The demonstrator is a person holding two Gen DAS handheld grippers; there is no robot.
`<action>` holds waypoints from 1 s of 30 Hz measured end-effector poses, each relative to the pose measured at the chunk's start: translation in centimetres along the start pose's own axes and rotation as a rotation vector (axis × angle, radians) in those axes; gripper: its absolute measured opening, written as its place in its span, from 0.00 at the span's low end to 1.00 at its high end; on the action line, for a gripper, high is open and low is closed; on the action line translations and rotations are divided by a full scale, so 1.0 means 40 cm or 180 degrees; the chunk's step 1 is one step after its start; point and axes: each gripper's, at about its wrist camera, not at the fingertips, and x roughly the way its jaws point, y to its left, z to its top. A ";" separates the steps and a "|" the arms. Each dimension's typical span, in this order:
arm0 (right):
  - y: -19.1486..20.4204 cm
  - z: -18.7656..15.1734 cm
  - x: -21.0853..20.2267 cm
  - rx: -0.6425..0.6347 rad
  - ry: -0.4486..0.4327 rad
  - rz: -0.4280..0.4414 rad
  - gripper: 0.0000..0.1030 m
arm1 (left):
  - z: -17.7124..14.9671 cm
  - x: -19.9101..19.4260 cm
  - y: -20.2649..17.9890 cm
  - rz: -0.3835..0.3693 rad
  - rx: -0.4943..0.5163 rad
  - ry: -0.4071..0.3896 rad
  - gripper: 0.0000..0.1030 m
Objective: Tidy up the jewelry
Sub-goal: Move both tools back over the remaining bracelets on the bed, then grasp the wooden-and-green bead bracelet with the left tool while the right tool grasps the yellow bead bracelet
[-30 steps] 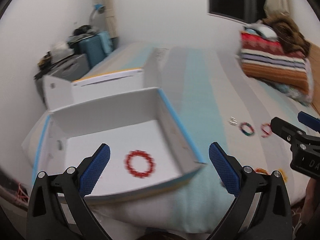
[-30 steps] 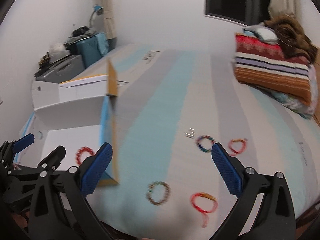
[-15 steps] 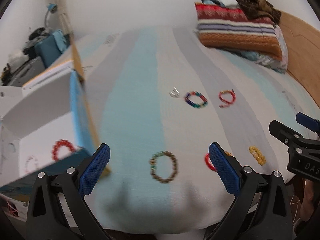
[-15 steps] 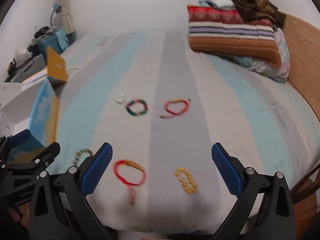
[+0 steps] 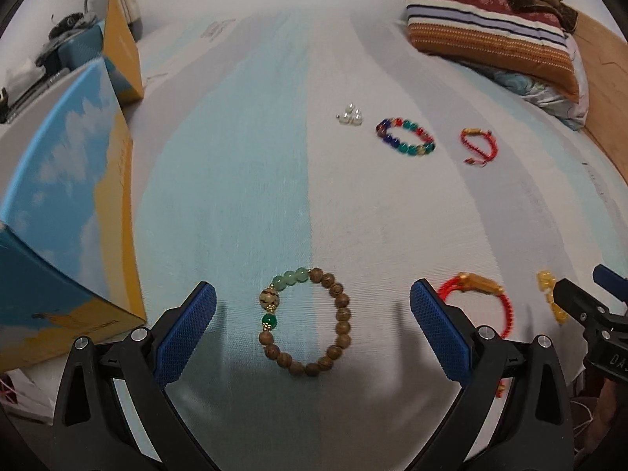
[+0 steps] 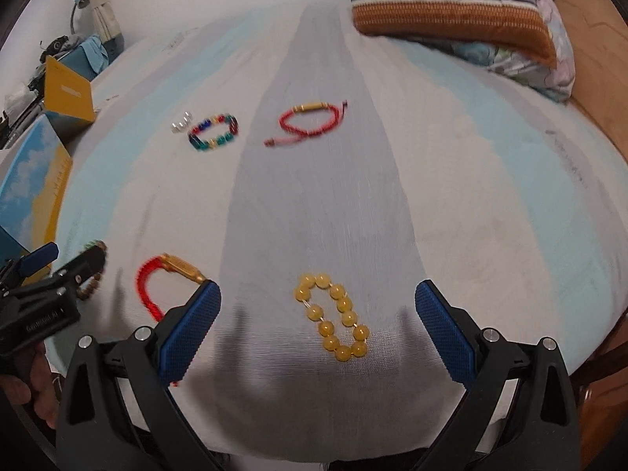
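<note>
Left gripper [image 5: 313,327] spread wide above the striped bedspread [image 5: 243,165], nothing between its blue pads [image 5: 184,333]; framed between them, flat on the cloth, a wooden bead bracelet [image 5: 305,324] with green beads along one side. Right gripper [image 6: 318,333] likewise spread wide and holding nothing; between its pads [image 6: 443,333] a yellow bead bracelet [image 6: 333,320] lying flat in a long oval. Just beside the right gripper's left pad, partly hidden by it, a red cord bracelet with a gold tube [image 6: 167,280]. Farther up the bed, near one another but apart: a small cluster of clear beads [image 5: 350,117], a multicoloured bead bracelet [image 5: 406,138], a second red cord bracelet [image 5: 479,145]. At the left edge, a blue and yellow box [image 5: 66,204] with cloud print, standing on the bed, well apart from the far bracelets. At the head of the bed, a striped folded blanket [image 5: 486,27] on a pillow.
</note>
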 end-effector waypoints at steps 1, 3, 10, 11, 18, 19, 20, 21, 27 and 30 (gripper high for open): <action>-0.001 -0.006 0.010 -0.0005 0.0025 -0.0010 0.93 | -0.002 0.011 0.000 -0.0001 0.0001 0.0015 0.94; -0.004 -0.013 0.025 -0.0021 0.0064 -0.0009 0.92 | -0.007 0.023 0.003 -0.0006 -0.0003 0.0041 0.94; -0.007 -0.032 0.061 -0.0069 0.0199 0.0004 0.66 | -0.020 0.049 0.011 0.0006 -0.0022 0.0074 0.86; -0.004 -0.035 0.061 -0.0101 0.0187 0.0003 0.62 | -0.021 0.048 0.011 0.0015 -0.0015 0.0075 0.84; 0.010 -0.044 0.052 -0.0177 0.0163 0.0072 0.32 | -0.031 0.035 0.004 0.0038 0.0073 0.0050 0.57; 0.012 -0.044 0.051 -0.0180 0.0162 0.0086 0.27 | -0.032 0.032 0.004 0.0046 0.0080 0.0041 0.51; 0.014 -0.044 0.050 -0.0186 0.0157 0.0091 0.22 | -0.032 0.031 0.004 0.0046 0.0089 0.0037 0.48; 0.016 -0.045 0.049 -0.0190 0.0149 0.0080 0.21 | -0.034 0.028 0.004 0.0041 0.0106 0.0027 0.42; 0.011 -0.043 0.029 -0.0132 0.0038 0.0138 0.09 | -0.032 0.012 0.014 0.0024 0.0075 -0.0025 0.10; 0.008 -0.039 0.021 -0.0098 -0.0010 0.0134 0.09 | -0.032 0.006 0.016 -0.0010 0.0053 -0.0031 0.09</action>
